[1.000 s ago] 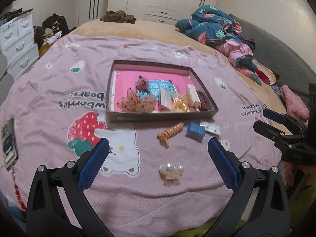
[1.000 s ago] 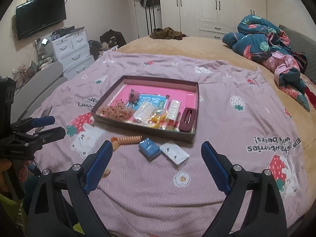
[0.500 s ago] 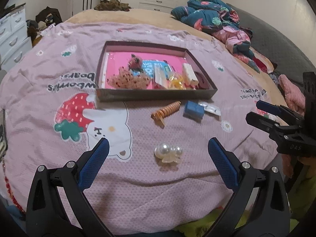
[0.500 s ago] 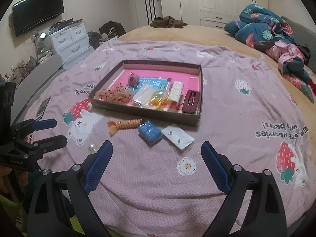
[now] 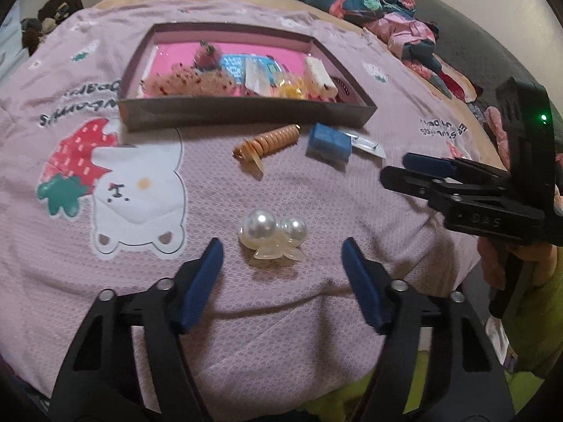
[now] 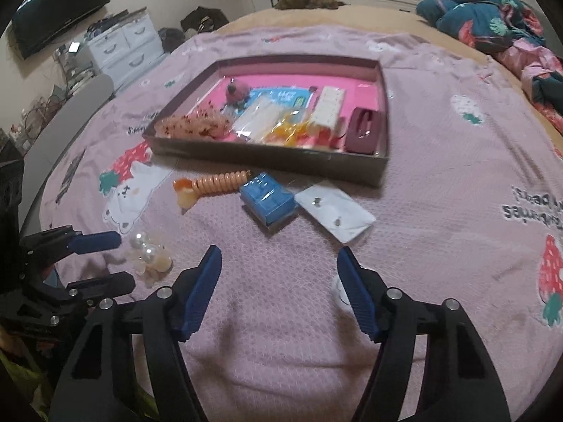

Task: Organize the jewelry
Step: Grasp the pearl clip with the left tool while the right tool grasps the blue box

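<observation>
A pearl hair clip lies on the pink bedspread just ahead of my open, empty left gripper; it also shows in the right wrist view. An orange spiral hair tie, a blue box and a white earring card lie in front of the brown jewelry tray, which holds several pieces. My right gripper is open and empty, short of the blue box. It also shows from the side in the left wrist view.
The bedspread covers a round bed whose edge drops away near both grippers. Crumpled clothes lie at the far right. White drawers and a wall TV stand left of the bed.
Both grippers have moved forward and lower toward the bed. The pearl clip now sits just ahead of my left fingers, and my right gripper is closer to the blue box and card.
</observation>
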The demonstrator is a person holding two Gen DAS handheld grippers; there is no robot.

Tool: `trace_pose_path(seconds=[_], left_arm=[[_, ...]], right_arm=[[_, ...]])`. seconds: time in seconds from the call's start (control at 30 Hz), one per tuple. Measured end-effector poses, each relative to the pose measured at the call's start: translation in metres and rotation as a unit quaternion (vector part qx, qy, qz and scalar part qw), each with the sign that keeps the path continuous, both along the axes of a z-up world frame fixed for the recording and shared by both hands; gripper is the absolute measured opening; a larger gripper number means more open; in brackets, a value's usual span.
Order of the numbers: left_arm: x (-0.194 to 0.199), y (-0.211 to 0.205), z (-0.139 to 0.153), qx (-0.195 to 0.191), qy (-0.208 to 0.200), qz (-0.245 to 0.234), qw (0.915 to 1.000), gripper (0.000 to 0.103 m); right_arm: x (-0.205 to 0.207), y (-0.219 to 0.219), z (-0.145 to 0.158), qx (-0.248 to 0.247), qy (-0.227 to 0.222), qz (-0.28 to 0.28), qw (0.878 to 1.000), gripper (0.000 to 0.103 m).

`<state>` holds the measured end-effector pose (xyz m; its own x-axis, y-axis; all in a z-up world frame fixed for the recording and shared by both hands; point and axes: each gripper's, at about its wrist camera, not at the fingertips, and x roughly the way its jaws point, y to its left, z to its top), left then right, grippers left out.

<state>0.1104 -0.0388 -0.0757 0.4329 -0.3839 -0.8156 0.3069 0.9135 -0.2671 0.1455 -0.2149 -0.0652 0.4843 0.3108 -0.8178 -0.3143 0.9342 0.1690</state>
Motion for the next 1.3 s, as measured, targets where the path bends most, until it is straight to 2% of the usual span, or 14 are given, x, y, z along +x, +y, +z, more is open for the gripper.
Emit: trace_pose_path(seconds=[0.07,0.17,0.37,0.5,0.53,0.63,0.87,1.3], left_arm=[[0.003,-0.001,-0.003,0.001,0.002,0.000,1.0000,0.057],[0.008,-0.003,-0.007,-0.005,0.008,0.000,1.0000,0.049],[0.014,-0.007,-0.014,0.000,0.014,0.000,0.9999,0.047],[0.018,-0.007,-0.018,0.003,0.019,0.004,0.9998,0.037],[0.019,-0.007,-0.020,0.000,0.020,0.005,0.9998,0.037],[0.019,-0.005,-0.021,-0.004,0.021,0.005,0.9998,0.037],[0.018,-0.004,-0.019,-0.007,0.019,0.003,0.9998,0.037],[0.013,0.013,-0.004,-0.012,0.005,0.020,0.9997,0.037]], right_arm=[[0.005,0.005,-0.007,0.000,0.006,0.011,1.000,0.063],[0.016,0.012,-0.017,-0.005,0.014,0.021,1.000,0.060],[0.040,0.022,-0.031,-0.017,0.016,0.026,0.999,0.058],[0.050,0.029,-0.034,-0.017,0.007,0.034,0.999,0.058],[0.053,0.031,-0.035,-0.019,0.006,0.035,0.999,0.058],[0.059,0.037,-0.036,-0.021,0.003,0.042,0.999,0.049],[0.058,0.045,-0.035,-0.015,0.002,0.048,0.999,0.042],[0.027,0.031,-0.008,0.014,-0.008,0.032,0.999,0.034]])
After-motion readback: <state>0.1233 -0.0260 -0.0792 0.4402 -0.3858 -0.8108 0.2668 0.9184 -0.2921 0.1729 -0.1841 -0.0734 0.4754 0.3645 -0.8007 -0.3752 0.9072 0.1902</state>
